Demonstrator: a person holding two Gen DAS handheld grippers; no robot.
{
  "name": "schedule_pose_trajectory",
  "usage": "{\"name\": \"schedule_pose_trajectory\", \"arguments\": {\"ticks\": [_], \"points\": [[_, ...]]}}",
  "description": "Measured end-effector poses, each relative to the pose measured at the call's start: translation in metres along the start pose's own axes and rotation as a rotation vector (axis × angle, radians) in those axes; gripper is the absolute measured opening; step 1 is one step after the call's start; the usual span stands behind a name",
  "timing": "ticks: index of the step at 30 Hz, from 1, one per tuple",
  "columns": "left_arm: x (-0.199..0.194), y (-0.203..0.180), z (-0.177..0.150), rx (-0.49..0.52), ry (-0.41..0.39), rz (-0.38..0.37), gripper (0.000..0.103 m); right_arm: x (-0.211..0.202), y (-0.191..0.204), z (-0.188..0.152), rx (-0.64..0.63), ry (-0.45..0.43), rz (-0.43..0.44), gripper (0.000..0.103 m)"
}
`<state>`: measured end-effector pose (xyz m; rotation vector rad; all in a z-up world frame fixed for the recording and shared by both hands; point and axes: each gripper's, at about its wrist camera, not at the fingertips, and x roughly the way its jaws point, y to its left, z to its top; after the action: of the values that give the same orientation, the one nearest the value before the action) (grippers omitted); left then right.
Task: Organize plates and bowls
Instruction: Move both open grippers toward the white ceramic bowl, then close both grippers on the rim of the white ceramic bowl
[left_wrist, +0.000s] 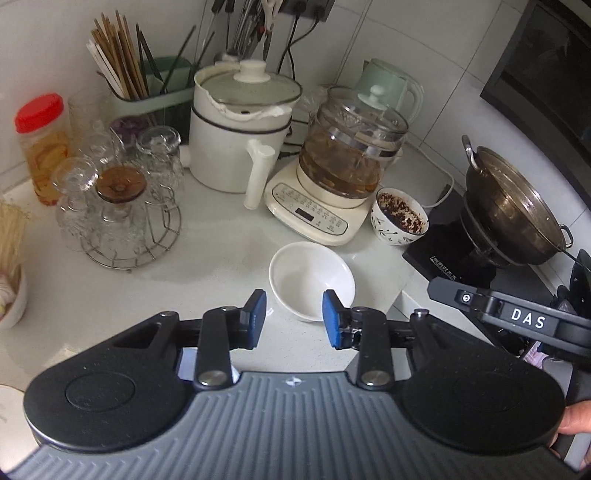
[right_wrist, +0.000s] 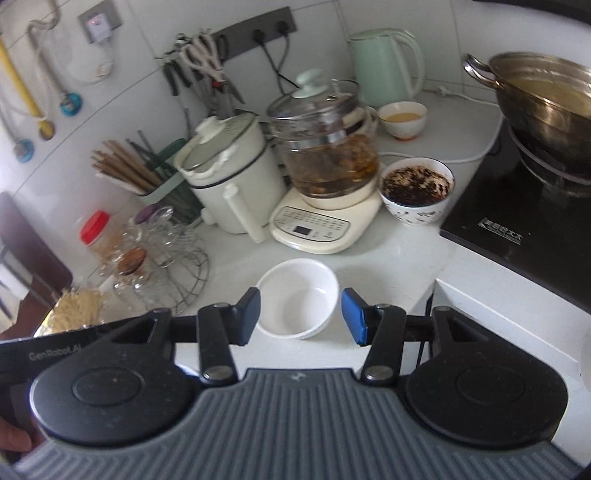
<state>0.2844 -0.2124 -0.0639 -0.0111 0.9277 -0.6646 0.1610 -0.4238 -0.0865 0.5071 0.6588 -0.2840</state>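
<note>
Nearest in both wrist views are the grippers themselves: the left gripper (left_wrist: 293, 317) has its jaws apart with nothing between the blue pads, and the right gripper (right_wrist: 301, 317) likewise stands released, its pads clear of anything. Just beyond both sets of fingertips sits the empty white bowl (left_wrist: 312, 280), upright on the pale countertop (left_wrist: 184, 280), close to the counter's near right corner; in the right wrist view the white bowl (right_wrist: 297, 297) lies straight ahead between the two fingers, neither pad touching it. It looks like glazed ceramic: stiff, smooth and probably slippery, moderately light, and likely to chip if knocked on the stone. The rim seems the sensible place to pinch, one pad inside and one outside the wall, on the near edge. Farther back and to the right stands a patterned bowl (right_wrist: 417, 195) filled with dark flecked food, just beside the base of a glass kettle (right_wrist: 325, 155). Left of that is a white electric pot (left_wrist: 240, 136), then a wire rack of glasses (left_wrist: 118, 206). At the far right, a steel wok (left_wrist: 513, 206) rests on the black cooktop (right_wrist: 517, 218).
</note>
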Motion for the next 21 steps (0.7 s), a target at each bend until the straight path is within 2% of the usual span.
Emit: {"name": "schedule_pose_trajectory", "arguments": {"ticks": [12,14,16,18,21], "points": [[0.049,0.001,0.023,0.000,0.069,0.013,0.038,0.047,-0.029,0.016,0.102,0.081,-0.004,0.052],[0.058,0.003,0.025,-0.006,0.082,0.011,0.038,0.058,-0.033,0.017,0.116,0.118,0.004,0.052],[0.066,0.005,0.027,-0.010,0.088,0.006,0.038,0.067,-0.038,0.018,0.134,0.137,0.012,0.059],[0.075,0.006,0.028,-0.008,0.092,0.008,0.038,0.075,-0.043,0.018,0.156,0.142,0.009,0.078],[0.083,0.009,0.029,-0.018,0.073,-0.001,0.038,0.090,-0.052,0.019,0.208,0.169,0.030,0.080]]}}
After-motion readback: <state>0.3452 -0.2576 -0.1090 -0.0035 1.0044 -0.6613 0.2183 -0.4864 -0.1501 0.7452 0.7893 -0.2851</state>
